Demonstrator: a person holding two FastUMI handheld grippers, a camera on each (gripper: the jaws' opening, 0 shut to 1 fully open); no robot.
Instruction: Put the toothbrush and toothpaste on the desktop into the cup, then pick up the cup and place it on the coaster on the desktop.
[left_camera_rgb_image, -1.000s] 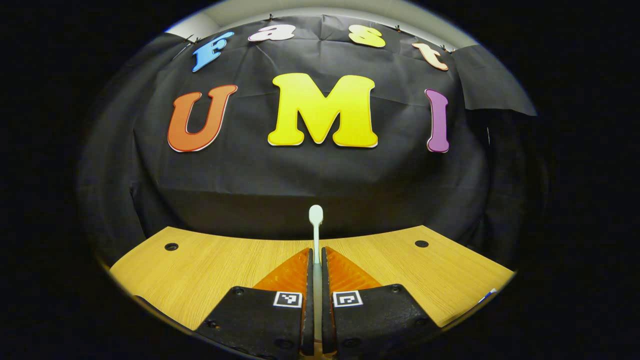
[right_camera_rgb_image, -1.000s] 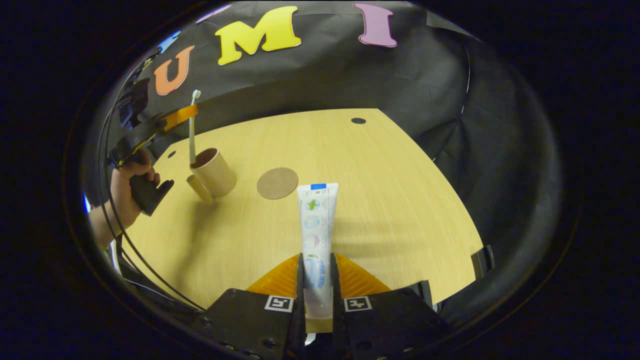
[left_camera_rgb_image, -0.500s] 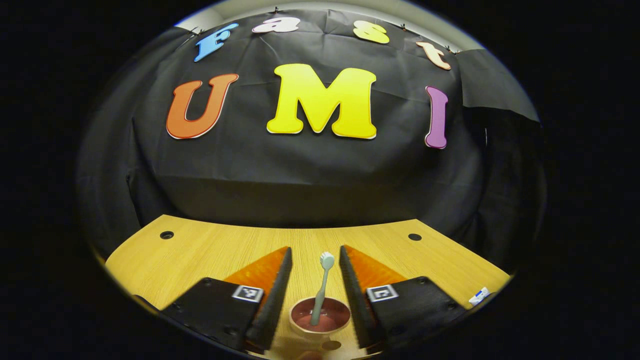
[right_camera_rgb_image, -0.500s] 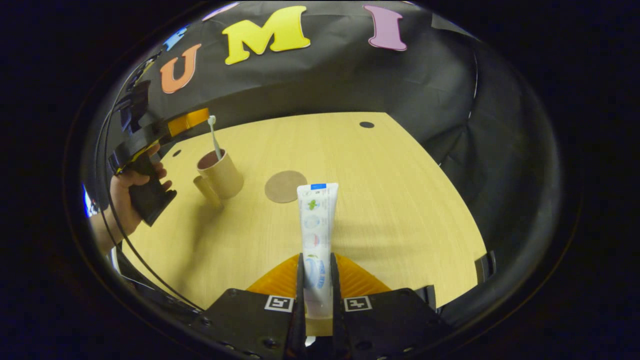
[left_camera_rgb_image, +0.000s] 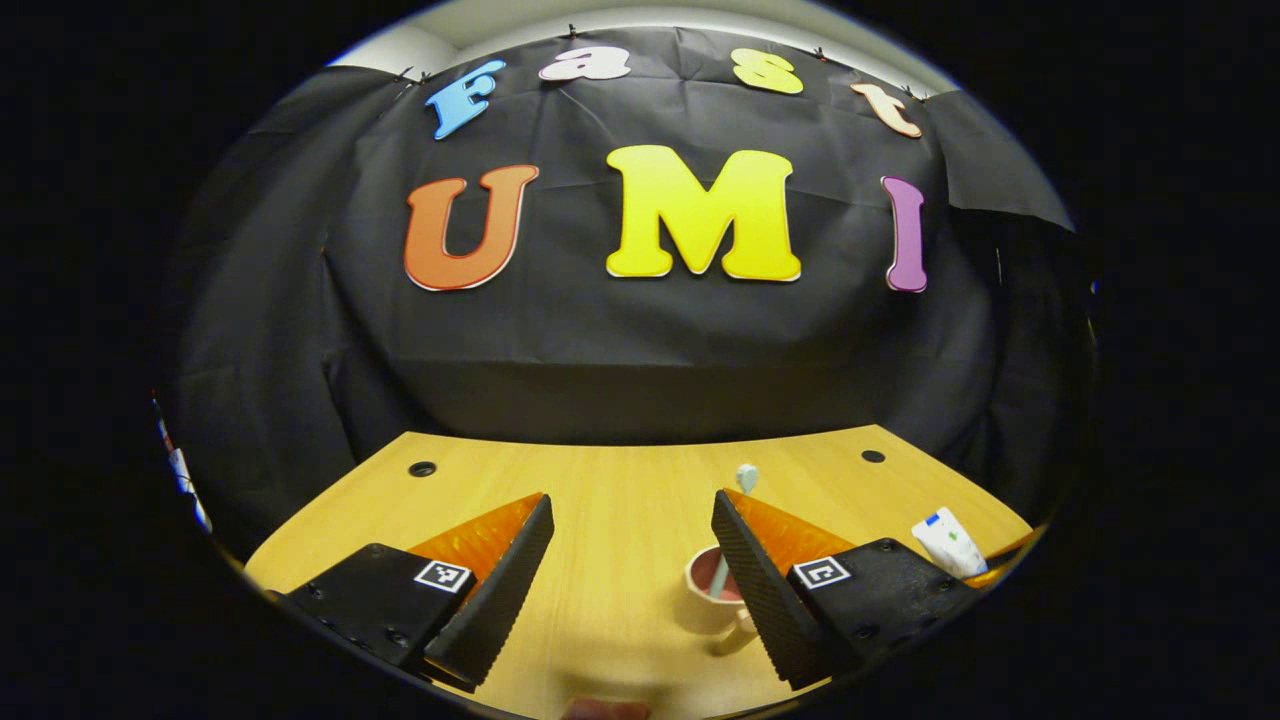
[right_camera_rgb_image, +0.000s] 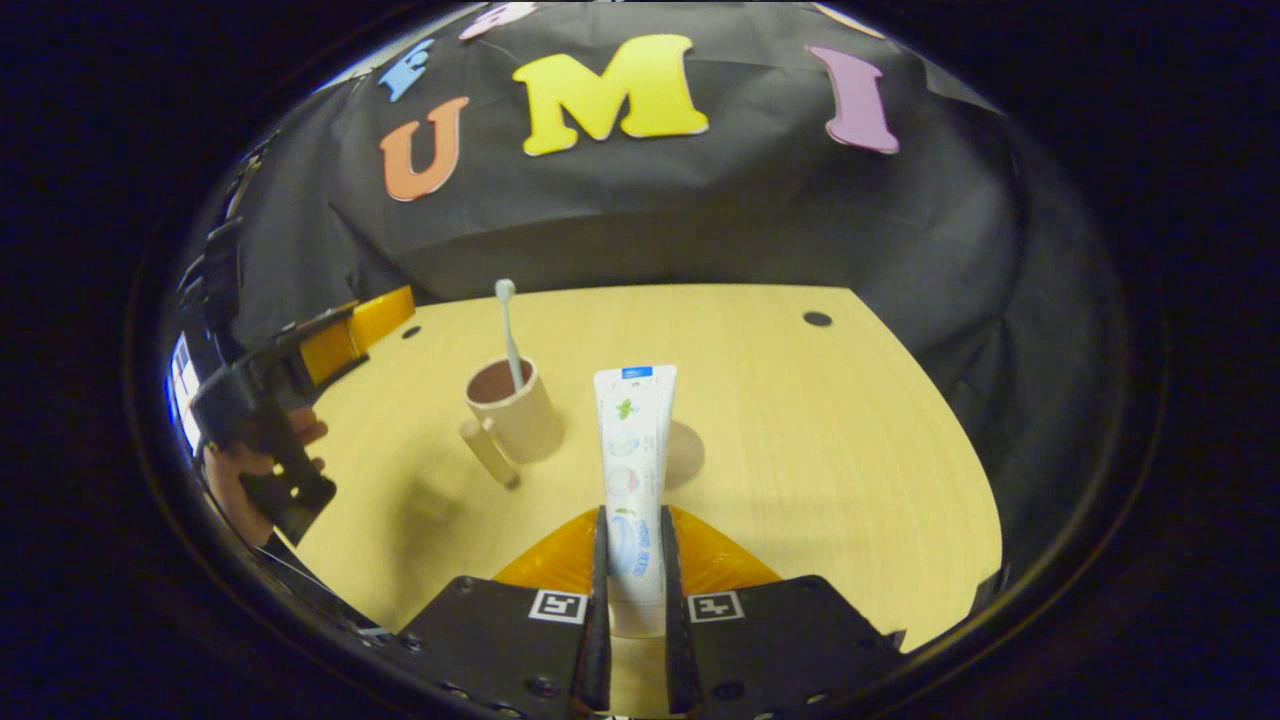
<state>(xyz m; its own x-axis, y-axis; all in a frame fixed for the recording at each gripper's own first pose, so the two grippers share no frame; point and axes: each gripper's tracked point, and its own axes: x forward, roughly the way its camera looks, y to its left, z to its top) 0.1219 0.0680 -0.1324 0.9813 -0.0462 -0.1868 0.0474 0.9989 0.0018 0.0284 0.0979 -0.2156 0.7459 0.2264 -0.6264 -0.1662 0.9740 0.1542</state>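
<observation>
A tan cup (right_camera_rgb_image: 510, 405) with a handle stands upright on the wooden desktop (right_camera_rgb_image: 800, 470), with the pale toothbrush (right_camera_rgb_image: 510, 330) leaning inside it. My right gripper (right_camera_rgb_image: 632, 515) is shut on the white toothpaste tube (right_camera_rgb_image: 632, 450), held upright just right of the cup. The round brown coaster (right_camera_rgb_image: 688, 452) lies behind the tube, partly hidden. My left gripper (left_camera_rgb_image: 630, 510) is open and holds nothing. The cup (left_camera_rgb_image: 708, 602) and toothbrush (left_camera_rgb_image: 746, 478) sit beside its right finger, which hides part of them. The toothpaste (left_camera_rgb_image: 950, 545) appears at the far right.
The left gripper (right_camera_rgb_image: 340, 335) and the hand (right_camera_rgb_image: 250, 470) holding it hover left of the cup. Small round holes (right_camera_rgb_image: 817, 318) (left_camera_rgb_image: 422, 468) mark the desktop near its back edge. The black cloth wall rises right behind the desk.
My left gripper opened and let the toothbrush drop into the cup, then drew away to the left. My right gripper carried the toothpaste closer to the cup.
</observation>
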